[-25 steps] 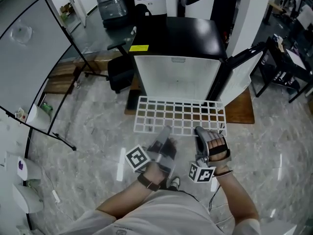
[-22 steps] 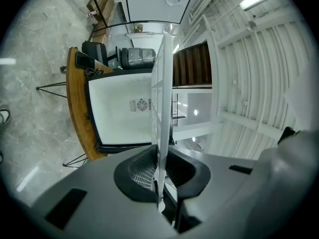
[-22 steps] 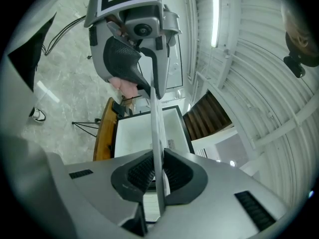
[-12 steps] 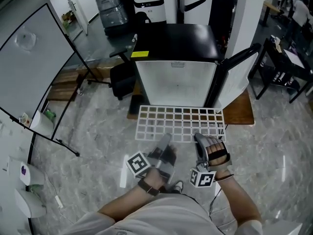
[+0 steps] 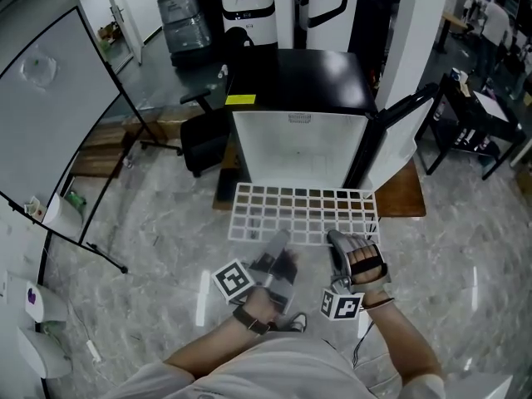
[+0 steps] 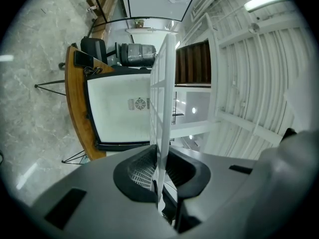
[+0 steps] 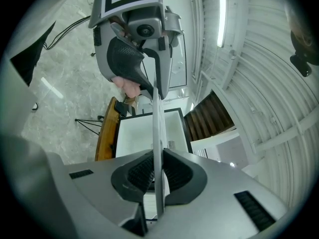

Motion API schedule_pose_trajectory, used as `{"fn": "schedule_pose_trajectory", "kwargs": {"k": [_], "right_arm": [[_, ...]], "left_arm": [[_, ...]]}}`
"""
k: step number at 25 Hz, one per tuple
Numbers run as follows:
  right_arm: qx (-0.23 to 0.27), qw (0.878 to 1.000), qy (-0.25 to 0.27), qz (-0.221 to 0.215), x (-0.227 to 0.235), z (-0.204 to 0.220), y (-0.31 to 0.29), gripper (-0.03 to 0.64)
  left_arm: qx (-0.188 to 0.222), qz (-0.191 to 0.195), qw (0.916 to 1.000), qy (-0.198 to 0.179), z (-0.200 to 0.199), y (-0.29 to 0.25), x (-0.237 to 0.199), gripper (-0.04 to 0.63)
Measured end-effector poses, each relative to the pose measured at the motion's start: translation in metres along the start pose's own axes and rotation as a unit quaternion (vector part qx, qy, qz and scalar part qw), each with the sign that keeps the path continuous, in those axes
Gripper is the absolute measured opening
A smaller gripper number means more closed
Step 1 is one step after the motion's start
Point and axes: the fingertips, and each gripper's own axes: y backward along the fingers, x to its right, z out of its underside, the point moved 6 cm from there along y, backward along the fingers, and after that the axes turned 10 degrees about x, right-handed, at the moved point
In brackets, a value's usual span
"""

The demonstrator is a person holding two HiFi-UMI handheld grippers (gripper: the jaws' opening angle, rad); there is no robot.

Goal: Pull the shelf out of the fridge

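Between the jaws of left gripper (image 5: 280,241) and right gripper (image 5: 336,239), the pinched shelf (image 5: 303,210) could twist loose under uneven pulling.

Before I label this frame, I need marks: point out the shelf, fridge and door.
shelf (image 5: 303,213), head view, grid middle
fridge (image 5: 299,73), head view, black top
door (image 5: 397,144), head view, white inner face

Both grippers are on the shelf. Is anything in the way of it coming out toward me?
Nothing visible does. The left gripper and the right gripper are both shut on the near edge of the shelf. The door of the fridge stands open at the right, beside the shelf and not across its path.
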Motion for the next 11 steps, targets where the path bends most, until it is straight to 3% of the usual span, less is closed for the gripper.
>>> {"fn": "schedule_pose_trajectory", "kwargs": {"k": [11], "right_arm": [[-0.002, 1.0, 0.009, -0.001, 0.0046, -0.0012, 0.0046, 0.051]], "left_arm": [[-0.002, 0.004, 1.0, 0.002, 0.0019, 0.0019, 0.0029, 0.031]]}}
